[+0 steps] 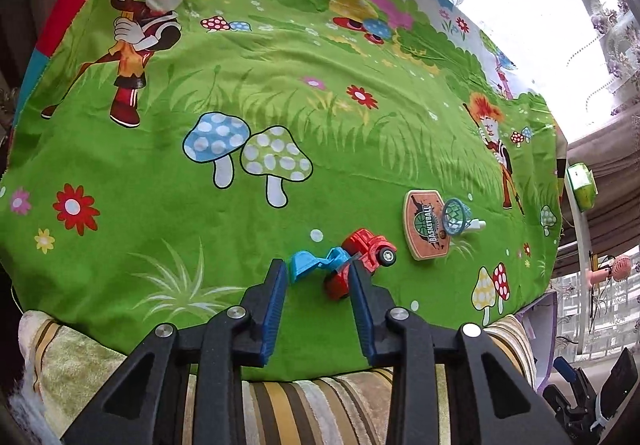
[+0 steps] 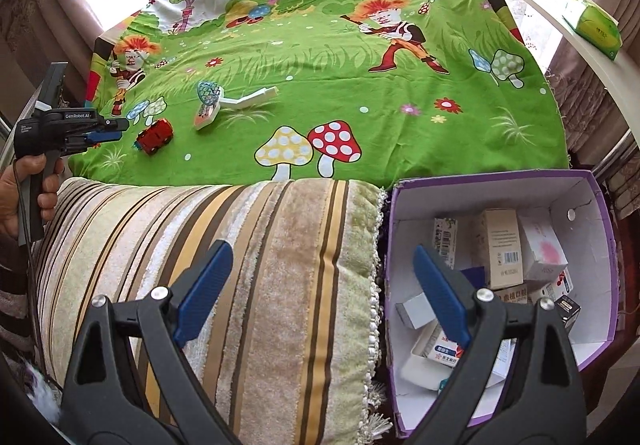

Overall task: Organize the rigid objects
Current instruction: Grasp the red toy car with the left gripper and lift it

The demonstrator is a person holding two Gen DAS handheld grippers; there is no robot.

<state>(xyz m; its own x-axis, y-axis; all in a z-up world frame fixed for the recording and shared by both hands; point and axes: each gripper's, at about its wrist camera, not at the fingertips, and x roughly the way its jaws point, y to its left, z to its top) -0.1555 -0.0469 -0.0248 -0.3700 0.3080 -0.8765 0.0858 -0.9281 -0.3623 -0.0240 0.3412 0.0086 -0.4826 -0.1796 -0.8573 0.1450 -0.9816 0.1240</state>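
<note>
**Left gripper at the toy truck, right gripper over the box**

The left gripper (image 1: 318, 271), fingers spread, brackets the red toy truck (image 1: 362, 263) on the green cloth (image 1: 200, 85); contact seems absent. The basketball hoop toy (image 1: 430, 225) lies at two o'clock from the truck. The right gripper (image 2: 324, 265), released and holding nothing, hovers above the striped cushion (image 2: 260, 265) and purple box (image 2: 600, 245).

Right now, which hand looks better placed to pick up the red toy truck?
Left. Its tool is open right at the truck, while the right tool hangs open over the cushion by the box.
</note>
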